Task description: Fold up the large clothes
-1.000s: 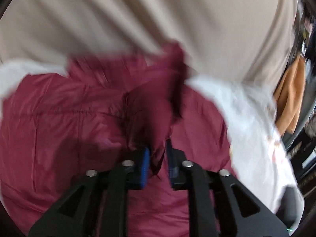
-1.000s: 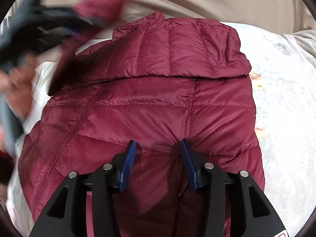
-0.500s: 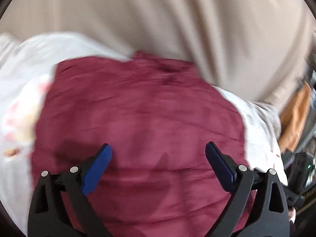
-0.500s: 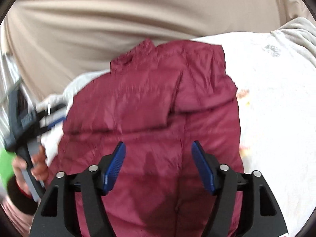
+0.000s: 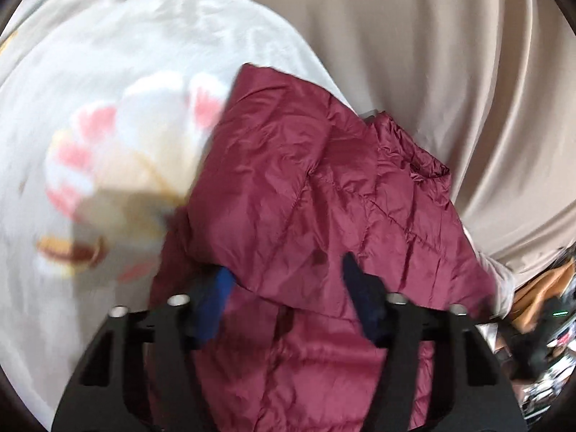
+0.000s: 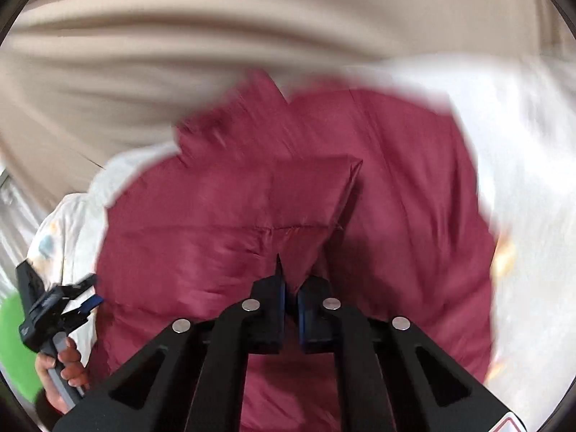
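Observation:
A dark red quilted puffer jacket point(image 5: 324, 187) lies on a white printed sheet point(image 5: 108, 72); it also shows in the right wrist view point(image 6: 396, 198), with one part folded over its middle. My left gripper point(image 5: 286, 280) is open, its blue pads either side of a folded edge of the jacket, holding nothing. My right gripper point(image 6: 291, 288) is shut on a fold of the jacket and lifts it slightly. The left gripper also appears in the right wrist view point(image 6: 77, 300) at the jacket's left edge, in a hand.
A beige curtain point(image 5: 432, 54) hangs behind the bed, also in the right wrist view point(image 6: 216, 36). The white sheet point(image 6: 522, 180) extends right of the jacket. Orange clothing and clutter point(image 5: 540, 288) sit at the far right.
My left gripper let go of the jacket part it held and opened, then narrowed somewhat. My right gripper went from open to shut on a jacket fold. Both views swung sideways.

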Demonstrator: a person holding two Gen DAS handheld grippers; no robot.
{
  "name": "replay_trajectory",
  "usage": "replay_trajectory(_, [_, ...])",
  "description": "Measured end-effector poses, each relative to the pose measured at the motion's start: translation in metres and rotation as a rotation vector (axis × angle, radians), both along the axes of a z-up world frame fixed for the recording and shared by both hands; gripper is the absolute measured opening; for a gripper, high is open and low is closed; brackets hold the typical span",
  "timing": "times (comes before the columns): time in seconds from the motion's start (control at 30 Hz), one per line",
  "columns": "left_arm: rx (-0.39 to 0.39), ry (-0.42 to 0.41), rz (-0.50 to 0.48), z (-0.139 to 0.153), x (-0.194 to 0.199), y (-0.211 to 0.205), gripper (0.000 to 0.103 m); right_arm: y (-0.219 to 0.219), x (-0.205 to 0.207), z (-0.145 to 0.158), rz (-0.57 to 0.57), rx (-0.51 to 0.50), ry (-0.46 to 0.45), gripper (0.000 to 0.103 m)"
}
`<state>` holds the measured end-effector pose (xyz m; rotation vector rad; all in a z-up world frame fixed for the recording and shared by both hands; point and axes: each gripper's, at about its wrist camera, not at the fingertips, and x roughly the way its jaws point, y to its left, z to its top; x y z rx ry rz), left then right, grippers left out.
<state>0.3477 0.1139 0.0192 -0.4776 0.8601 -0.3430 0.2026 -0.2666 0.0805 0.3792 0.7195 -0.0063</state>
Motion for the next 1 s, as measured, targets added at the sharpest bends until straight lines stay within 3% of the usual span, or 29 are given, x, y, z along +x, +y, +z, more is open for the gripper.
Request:
replay_trajectory(0.03, [0.028,0.001,0.003,-0.001,0.003,-0.004,0.035,0.005,-0.006,0.019,0.016,-0.028,-0.071,0.004])
replay_trajectory(0.13, [0.118,0.012,0.004,-0.016,0.011,-0.019,0.024,-0.002,-0.020,0.058,0.013,-0.038,-0.247,0.003])
replay_trajectory(0.2, [0.177,-0.019,0.010,-0.025,0.010,-0.023,0.022,-0.016,-0.009,0.043,-0.030,-0.058,-0.206,0.003])
replay_trajectory(0.27, [0.229,-0.057,0.008,-0.026,0.004,-0.032,0.022,-0.037,0.023,-0.014,-0.091,-0.063,-0.014,0.003])
replay_trajectory(0.3, [0.247,-0.066,0.005,-0.026,0.001,-0.035,0.023,-0.042,0.031,-0.033,-0.095,-0.055,0.040,0.003])
replay_trajectory(0.33, [0.264,-0.073,0.004,-0.026,-0.001,-0.037,0.023,-0.045,0.036,-0.051,-0.091,-0.039,0.068,0.002])
replay_trajectory(0.4, [0.292,-0.090,0.005,-0.028,-0.004,-0.040,0.023,-0.044,0.035,-0.058,-0.097,-0.032,0.040,0.003])
replay_trajectory(0.57, [0.270,-0.105,0.013,-0.030,-0.009,-0.039,0.024,-0.055,0.021,-0.043,-0.109,0.003,0.018,0.011])
replay_trajectory(0.7, [0.237,-0.105,0.014,-0.030,-0.008,-0.029,0.024,-0.069,-0.019,-0.025,-0.145,0.015,-0.075,0.027])
replay_trajectory(0.8, [0.204,-0.119,0.017,-0.027,-0.016,-0.020,0.036,-0.066,-0.026,-0.028,-0.119,0.024,-0.058,0.027])
replay_trajectory(0.87, [0.179,-0.119,0.025,-0.025,-0.018,-0.015,0.039,-0.059,-0.023,-0.031,-0.091,0.013,-0.042,0.036])
replay_trajectory(0.9, [0.170,-0.118,0.032,-0.025,-0.019,-0.012,0.039,-0.055,-0.015,-0.033,-0.079,0.002,-0.032,0.046])
replay_trajectory(0.93, [0.162,-0.117,0.036,-0.025,-0.021,-0.009,0.039,-0.051,-0.008,-0.035,-0.068,-0.008,-0.020,0.050])
replay_trajectory(0.97, [0.155,-0.114,0.041,-0.025,-0.021,-0.008,0.039,-0.047,0.002,-0.040,-0.063,-0.016,-0.004,0.050])
replay_trajectory(1.0, [0.149,-0.113,0.044,-0.024,-0.022,-0.005,0.039,-0.044,0.009,-0.044,-0.066,-0.019,0.011,0.044])
